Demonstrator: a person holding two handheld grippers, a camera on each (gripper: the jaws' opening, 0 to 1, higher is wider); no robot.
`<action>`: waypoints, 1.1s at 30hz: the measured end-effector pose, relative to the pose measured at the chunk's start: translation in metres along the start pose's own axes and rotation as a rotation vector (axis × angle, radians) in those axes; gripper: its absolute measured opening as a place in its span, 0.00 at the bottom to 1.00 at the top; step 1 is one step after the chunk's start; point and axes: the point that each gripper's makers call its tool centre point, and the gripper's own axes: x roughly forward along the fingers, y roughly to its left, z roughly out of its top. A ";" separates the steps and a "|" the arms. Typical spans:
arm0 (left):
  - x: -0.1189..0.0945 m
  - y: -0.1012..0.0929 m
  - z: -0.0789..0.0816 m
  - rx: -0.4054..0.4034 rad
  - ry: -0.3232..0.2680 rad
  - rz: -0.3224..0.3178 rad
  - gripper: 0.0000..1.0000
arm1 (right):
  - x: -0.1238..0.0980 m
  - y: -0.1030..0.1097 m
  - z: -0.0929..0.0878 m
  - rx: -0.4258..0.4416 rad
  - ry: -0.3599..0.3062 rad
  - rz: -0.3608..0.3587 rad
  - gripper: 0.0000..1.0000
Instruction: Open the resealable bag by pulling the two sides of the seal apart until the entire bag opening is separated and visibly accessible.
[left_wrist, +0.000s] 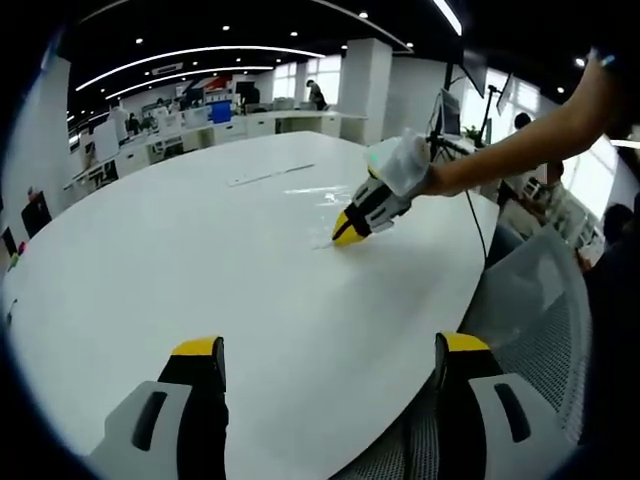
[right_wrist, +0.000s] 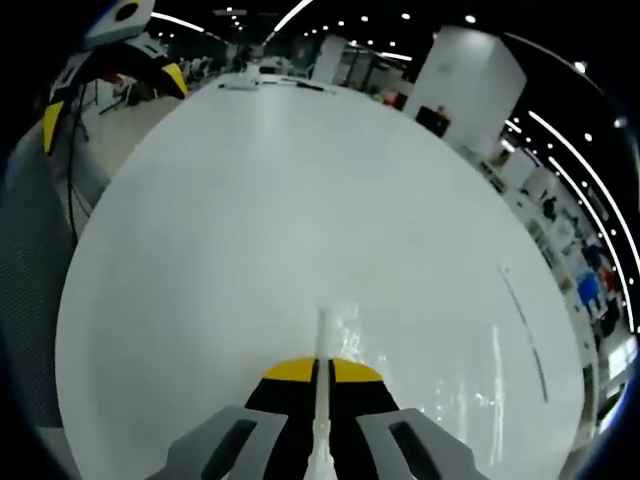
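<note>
A clear resealable bag (left_wrist: 318, 195) lies flat on the white table (left_wrist: 200, 250), hard to make out against the glare. My right gripper (left_wrist: 347, 235), held by a person's hand, is down on the bag's near edge and shut on it. In the right gripper view the yellow-tipped jaws (right_wrist: 322, 372) are closed on a thin white strip of the bag's edge (right_wrist: 321, 335), with the clear film (right_wrist: 400, 340) spreading to the right. My left gripper (left_wrist: 325, 355) hovers open over the table's near edge, well short of the bag, with nothing between its jaws.
A grey mesh chair (left_wrist: 545, 300) stands at the table's right edge. A thin clear strip (left_wrist: 270, 175) lies further back on the table. Office desks, pillars and people fill the background. My left gripper (right_wrist: 110, 85) also appears at the upper left of the right gripper view.
</note>
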 end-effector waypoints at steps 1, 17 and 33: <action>0.000 0.000 0.001 0.000 -0.002 0.000 0.84 | -0.001 0.000 0.000 -0.006 0.001 0.003 0.00; 0.006 -0.009 0.006 0.036 -0.011 -0.027 0.82 | -0.022 0.024 0.005 -0.112 0.006 0.099 0.00; 0.015 -0.026 0.010 0.086 -0.007 -0.084 0.80 | -0.043 0.053 0.022 -0.096 -0.032 0.199 0.00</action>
